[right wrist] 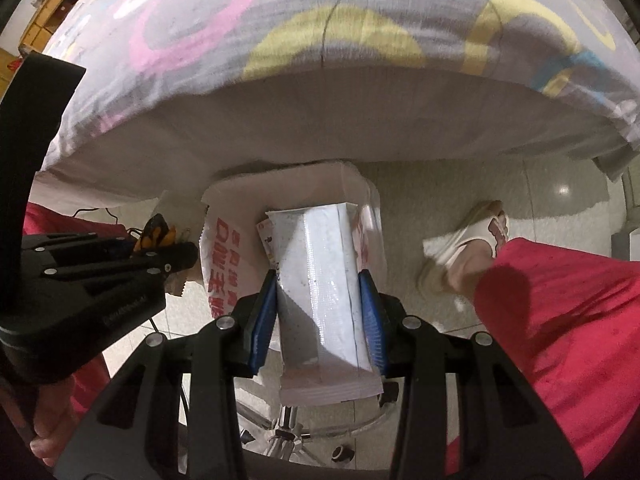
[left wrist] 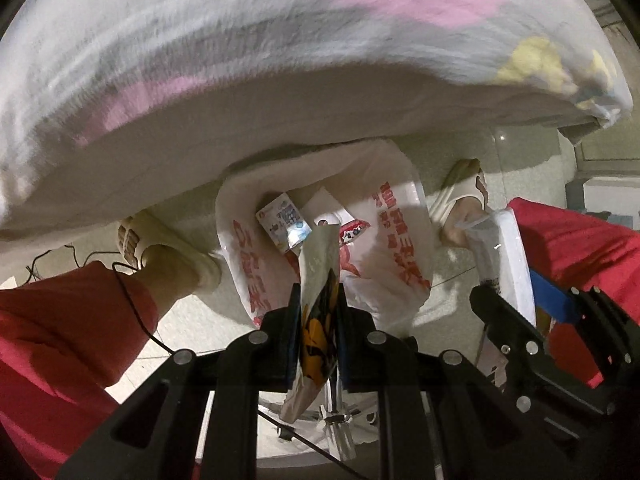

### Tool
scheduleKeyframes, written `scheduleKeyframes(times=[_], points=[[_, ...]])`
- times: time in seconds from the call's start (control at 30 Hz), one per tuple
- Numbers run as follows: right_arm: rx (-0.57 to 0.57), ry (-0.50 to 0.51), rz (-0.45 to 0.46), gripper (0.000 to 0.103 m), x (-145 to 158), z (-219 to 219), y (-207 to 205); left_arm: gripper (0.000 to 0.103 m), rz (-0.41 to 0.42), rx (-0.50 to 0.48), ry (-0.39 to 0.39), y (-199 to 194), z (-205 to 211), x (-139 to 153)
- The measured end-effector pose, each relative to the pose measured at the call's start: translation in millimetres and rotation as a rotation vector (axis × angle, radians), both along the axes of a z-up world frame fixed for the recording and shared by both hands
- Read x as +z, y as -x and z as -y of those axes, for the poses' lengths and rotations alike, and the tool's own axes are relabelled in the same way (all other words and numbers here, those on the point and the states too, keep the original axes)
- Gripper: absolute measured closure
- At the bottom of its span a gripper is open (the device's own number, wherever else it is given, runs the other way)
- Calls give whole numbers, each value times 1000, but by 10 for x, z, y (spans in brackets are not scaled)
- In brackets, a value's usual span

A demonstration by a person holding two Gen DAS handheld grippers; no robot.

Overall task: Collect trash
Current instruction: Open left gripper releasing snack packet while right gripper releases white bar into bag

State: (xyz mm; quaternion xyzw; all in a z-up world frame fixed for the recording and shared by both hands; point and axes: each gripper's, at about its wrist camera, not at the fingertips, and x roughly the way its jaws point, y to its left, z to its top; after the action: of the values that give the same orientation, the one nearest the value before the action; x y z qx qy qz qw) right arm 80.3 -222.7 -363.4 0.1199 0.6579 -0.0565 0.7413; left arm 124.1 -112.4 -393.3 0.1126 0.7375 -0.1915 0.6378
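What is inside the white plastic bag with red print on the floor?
Inside the white bag a small printed carton lies near its open mouth. The yellow-black wrapper hanging from the left gripper covers part of the opening, so anything deeper is hidden.

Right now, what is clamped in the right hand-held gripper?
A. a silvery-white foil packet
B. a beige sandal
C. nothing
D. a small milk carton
A: the right hand-held gripper has its blue pads pressed on both sides of a silvery-white foil packet, held above the open white plastic bag on the floor.

A home bedroom: patterned bedsheet, tiled floor, house slippers
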Motion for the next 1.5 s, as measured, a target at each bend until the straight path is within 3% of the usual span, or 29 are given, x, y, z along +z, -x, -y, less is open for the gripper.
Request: scheduleKeyframes(times=[0.57,0.97,1.0,1.03,1.07,1.1,1.17,1.23,1.5], points=[[12,-32,-99,64,-494,-49,-112,88,-158,118,-8,-66,-41,-560],[54,-57,-143,64,-689,-136,-143,87,-206,129,-58,-88,-47,-787],[58,-61,-141,64,-689,-142,-145,85,-211,134,-57,-94,-51,-797],[61,-61,-140,64,-686,-149,-148,76,-213,139,-59,-101,-55,-810],[64,-60,-139,64,-687,-156,-150,60,-213,143,-64,-109,-61,-823],[70,-61,-139,63,-690,-167,-151,55,-214,146,-66,-115,-62,-832],[72,-58,-142,48,-695,-179,-154,49,-214,145,-63,-118,-60,-829],[76,-43,-136,47,-680,-190,-152,42,-210,150,-61,-113,-73,-813],[82,-36,-94,47,-464,-192,-103,39,-100,137,-47,-50,-118,-480]])
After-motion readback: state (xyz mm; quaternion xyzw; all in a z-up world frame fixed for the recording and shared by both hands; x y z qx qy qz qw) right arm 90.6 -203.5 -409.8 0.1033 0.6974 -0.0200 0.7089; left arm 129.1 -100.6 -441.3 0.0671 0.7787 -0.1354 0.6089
